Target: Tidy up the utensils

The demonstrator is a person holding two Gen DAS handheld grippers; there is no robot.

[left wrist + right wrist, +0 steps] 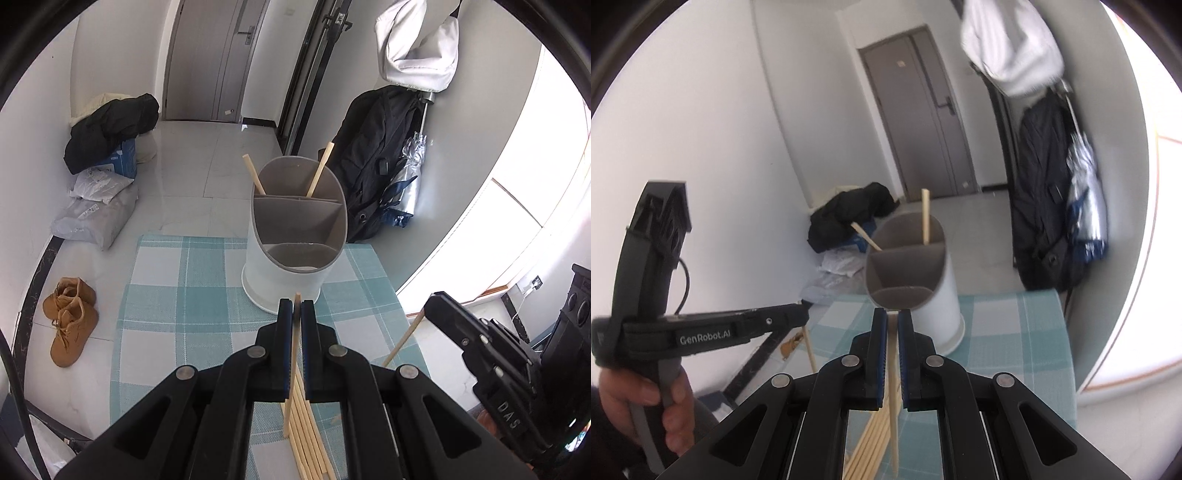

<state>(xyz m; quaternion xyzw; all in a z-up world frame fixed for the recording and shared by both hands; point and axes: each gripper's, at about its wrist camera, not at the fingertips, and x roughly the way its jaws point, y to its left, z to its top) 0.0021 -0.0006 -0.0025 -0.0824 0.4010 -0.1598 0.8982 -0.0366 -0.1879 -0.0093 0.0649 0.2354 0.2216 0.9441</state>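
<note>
Left wrist view: left gripper [296, 308] clamped on a slim wooden chopstick [294, 354] above the loose pile [306, 439] on the checked woven surface [177, 295]; oval divided holder [295, 236] ahead, two sticks in its far compartment. Right wrist view: right gripper [892, 321] pinches another chopstick [894, 398], near the holder [916, 280].

Only the utensil holder [295, 236] stands ahead; bare checked tablecloth [177, 295] flanks it

Holder [295, 236]: white oval tub, grey divided insert, upright on checked cloth. Two chopsticks [317, 171] stand in its far compartment, leaning apart. Loose pile of chopsticks [306, 435] lies flat on cloth, near side of holder. One chopstick [294, 354] raised just before holder; another [894, 387] likewise.
</note>
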